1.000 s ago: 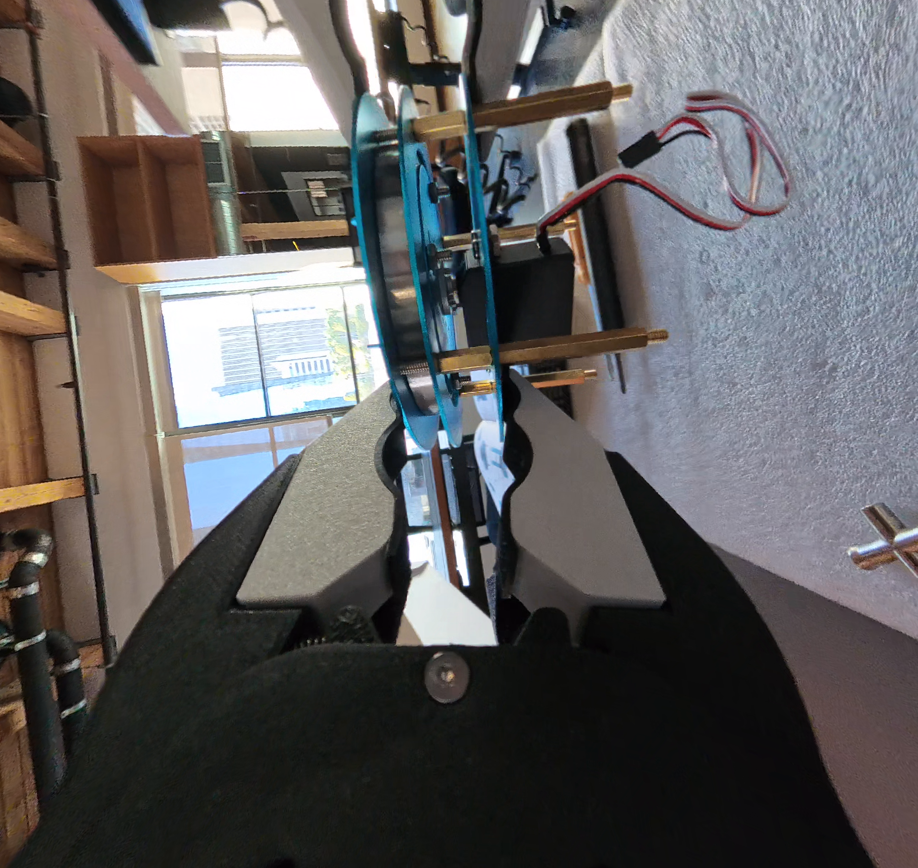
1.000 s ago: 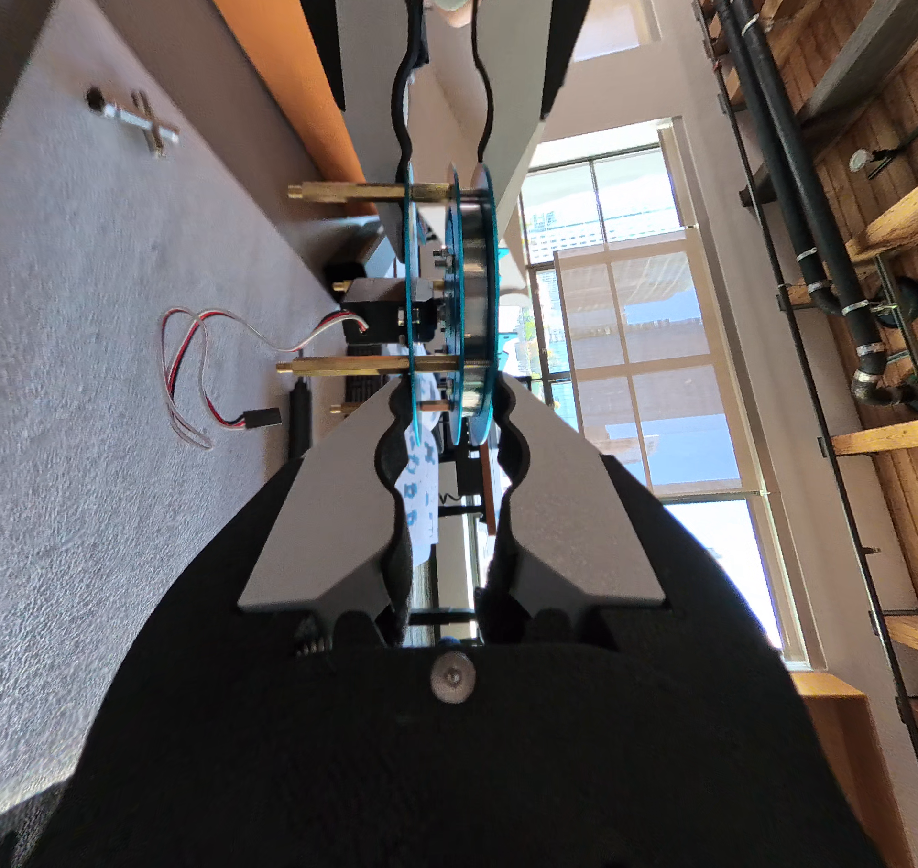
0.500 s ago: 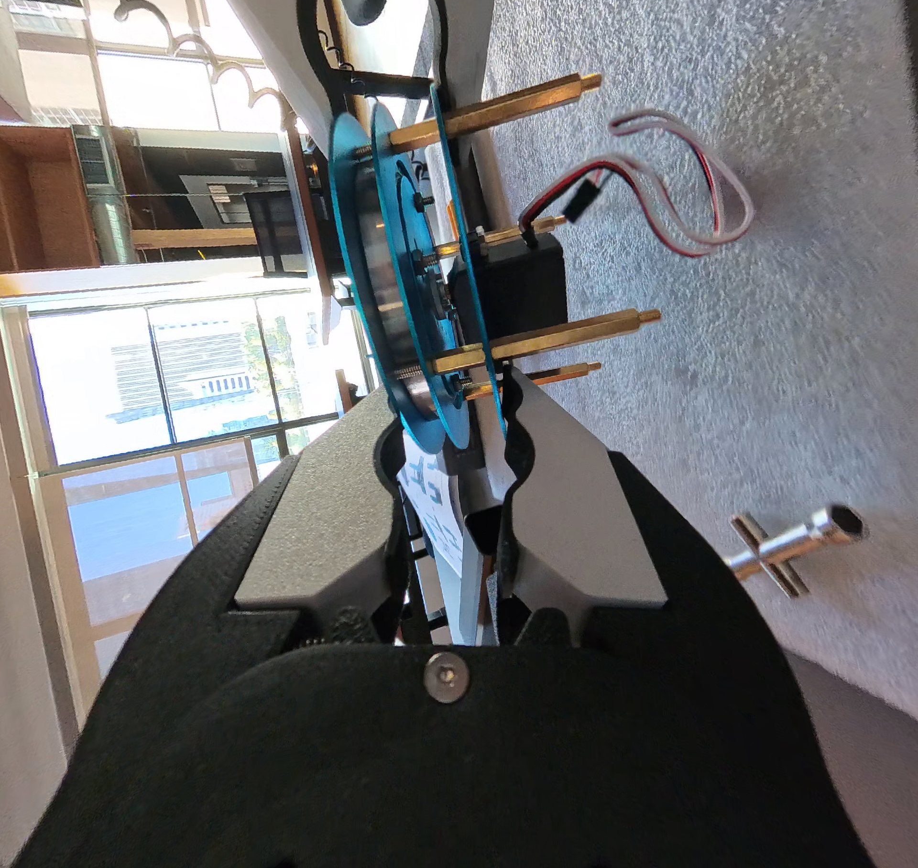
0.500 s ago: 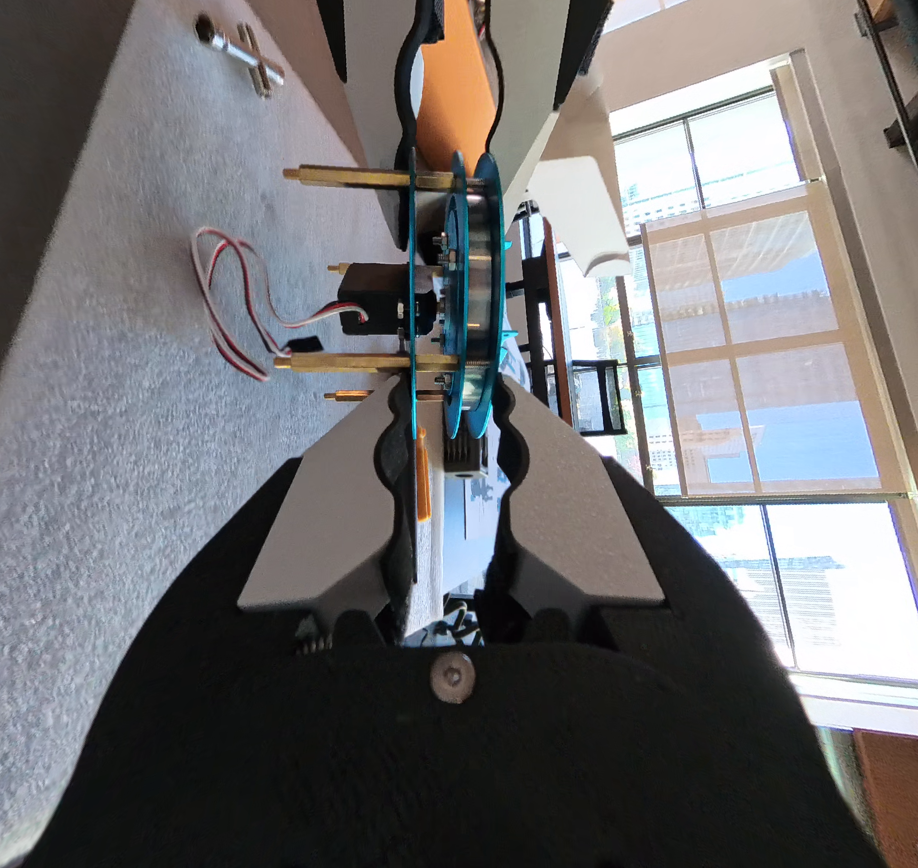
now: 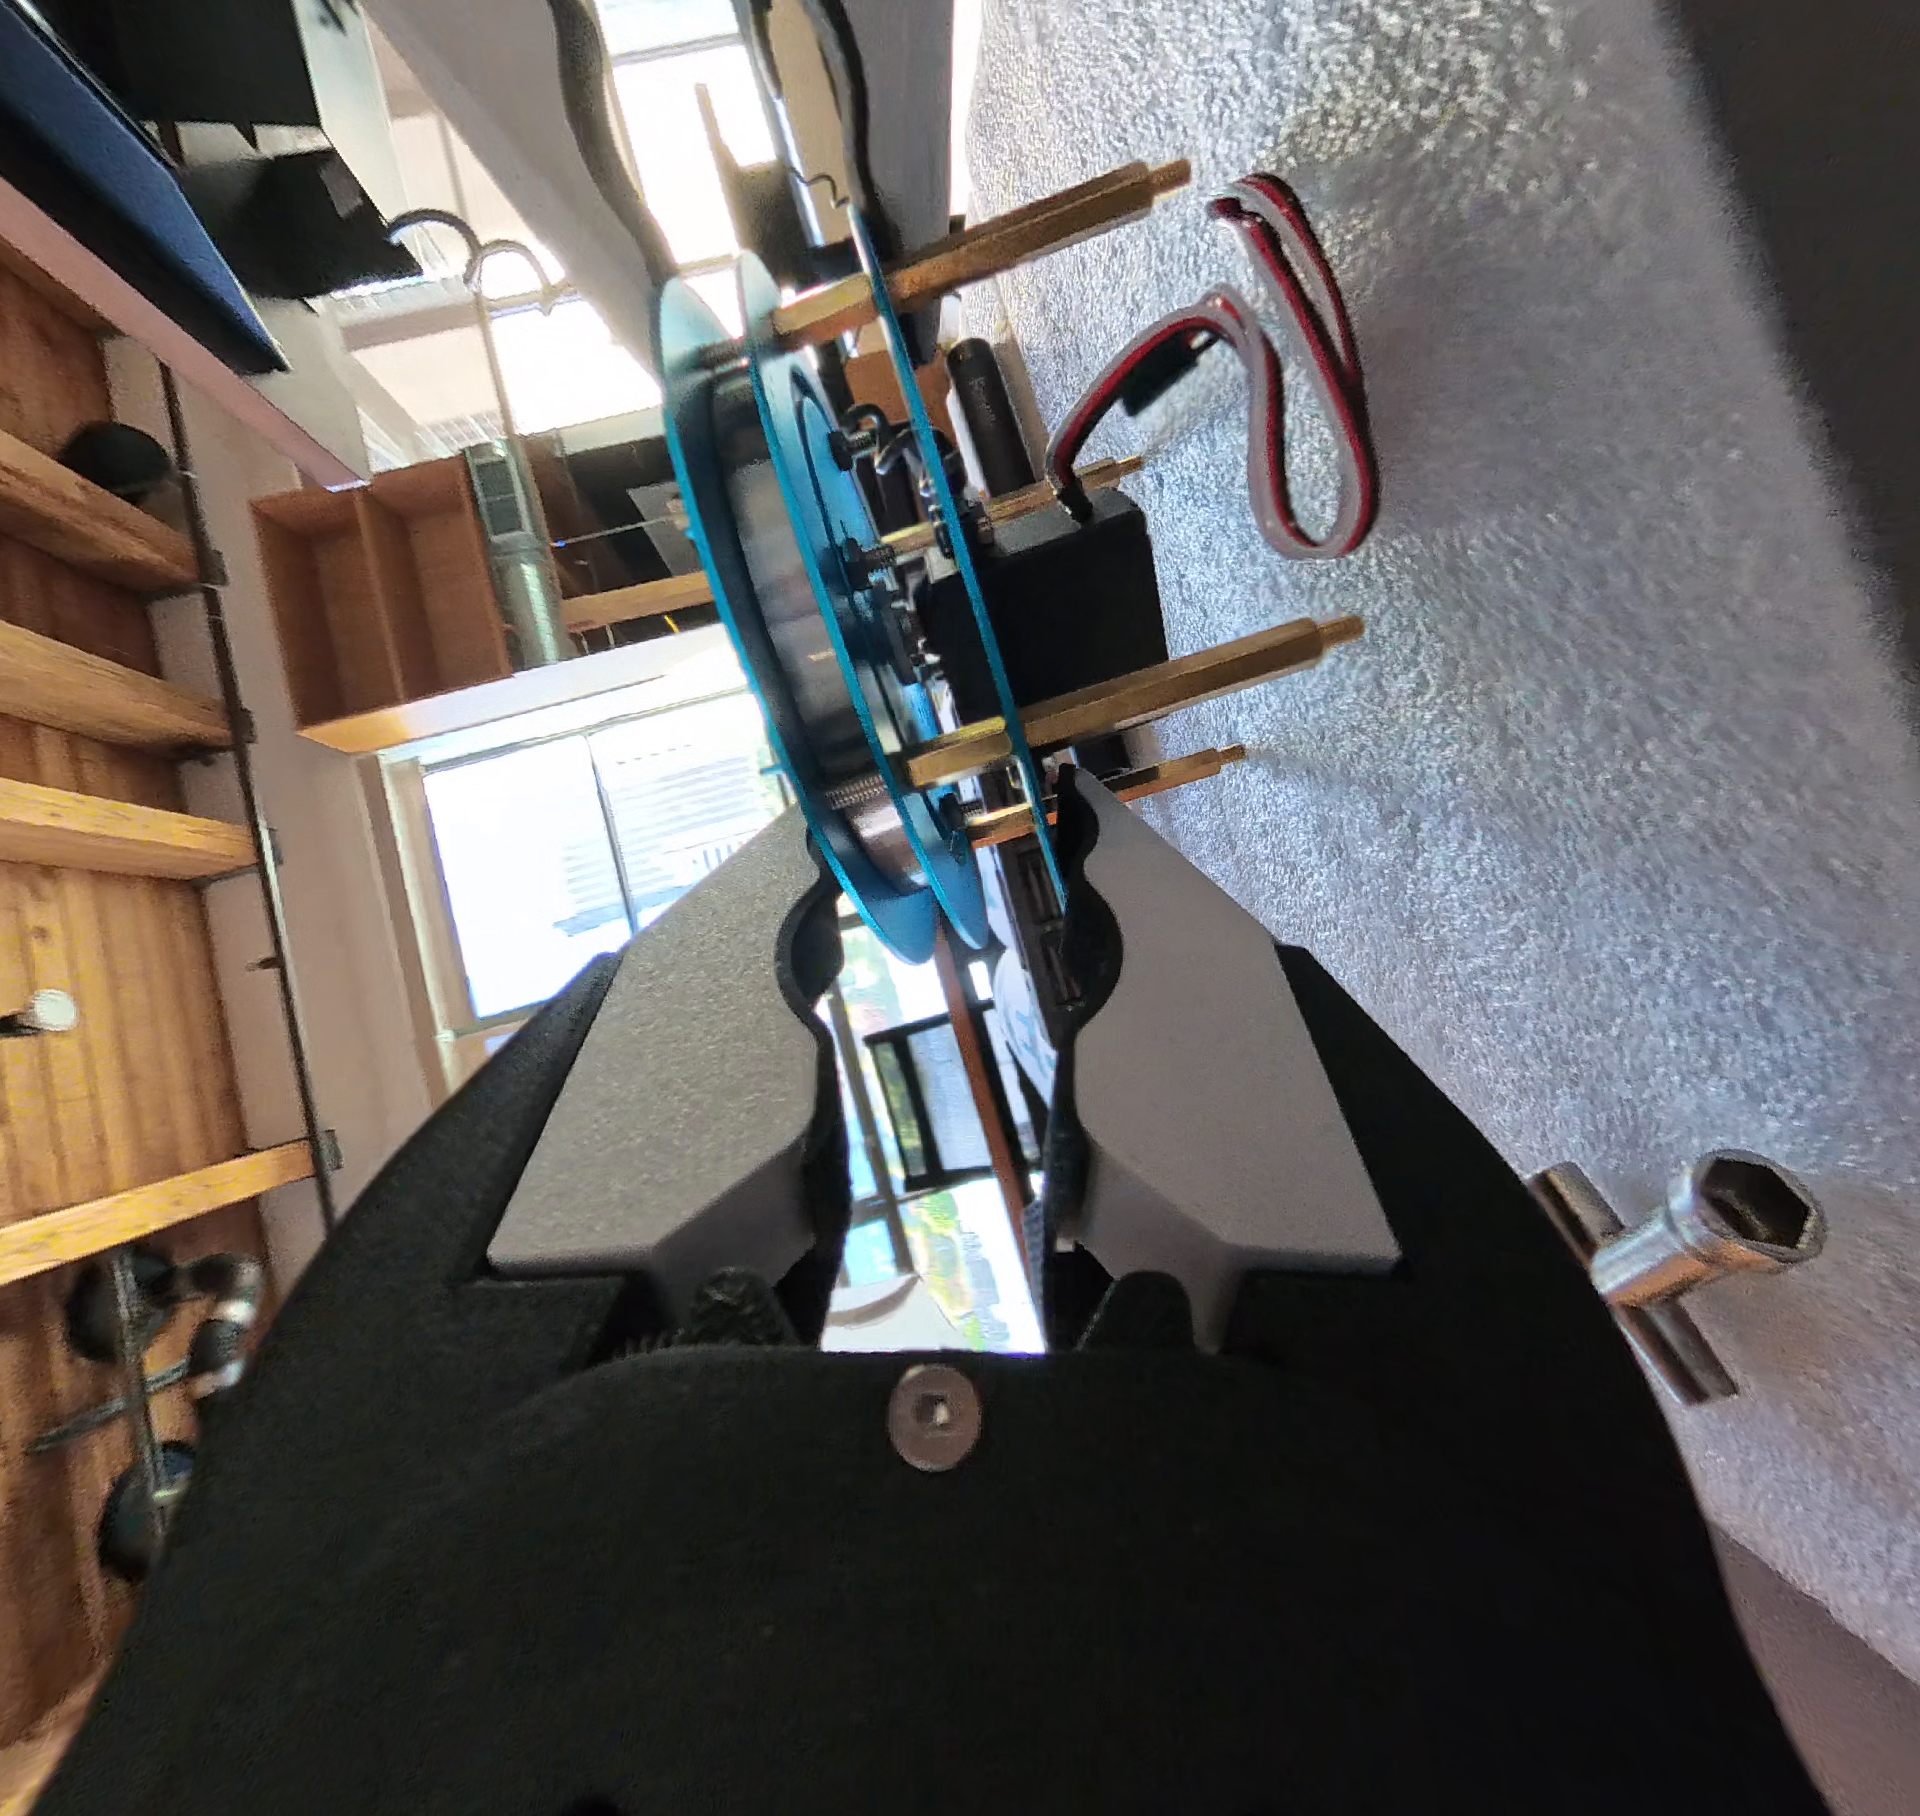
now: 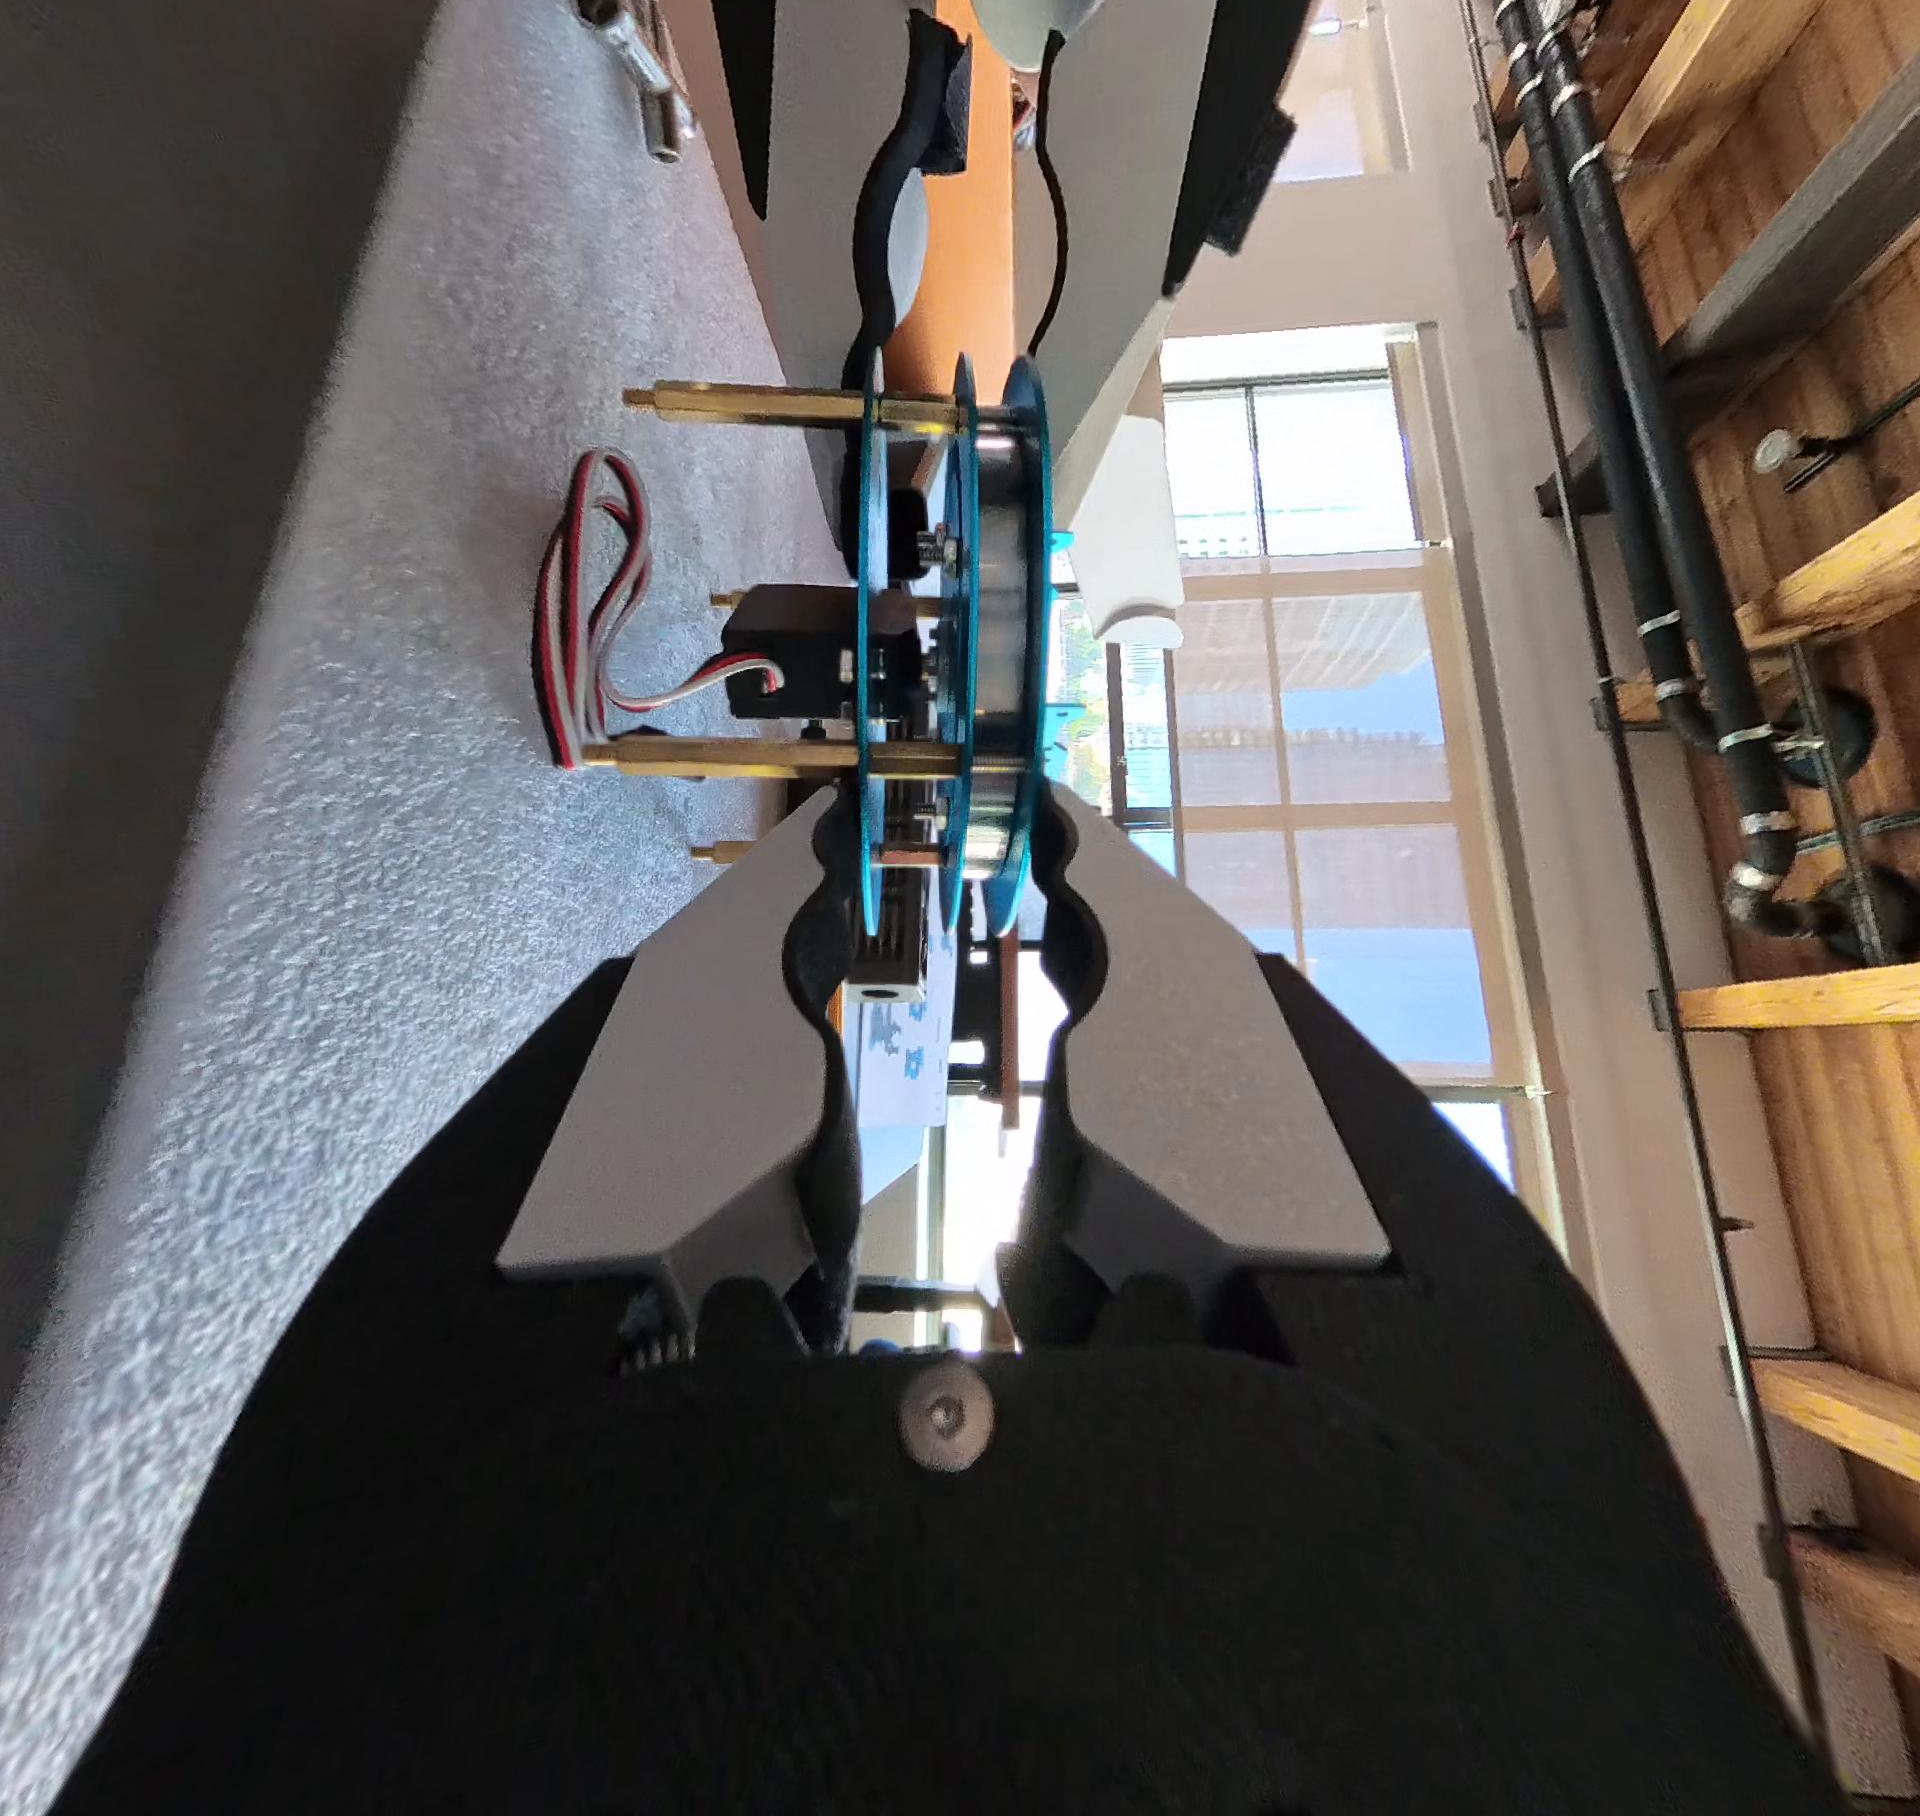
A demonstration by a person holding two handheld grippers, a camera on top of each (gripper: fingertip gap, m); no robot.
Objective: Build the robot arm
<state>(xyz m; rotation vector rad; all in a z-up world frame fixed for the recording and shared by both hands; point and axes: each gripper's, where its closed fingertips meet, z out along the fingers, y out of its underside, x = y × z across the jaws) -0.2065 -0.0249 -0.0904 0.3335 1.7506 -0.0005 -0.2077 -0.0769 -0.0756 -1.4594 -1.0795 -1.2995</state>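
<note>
- The left hand-held gripper and the right hand-held gripper each clamped opposite rims of the blue disc assembly.
- The assembly hung above the grey mat, brass posts pointing at it.
- A metal socket key lay beside the assembly.

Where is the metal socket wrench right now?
The socket wrench lies on the grey mat, low and right in the left wrist view beside the left gripper; in the right wrist view it sits top left, beyond the wire loop.

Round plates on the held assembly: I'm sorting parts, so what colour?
Blue round plates; right wrist view.
</note>
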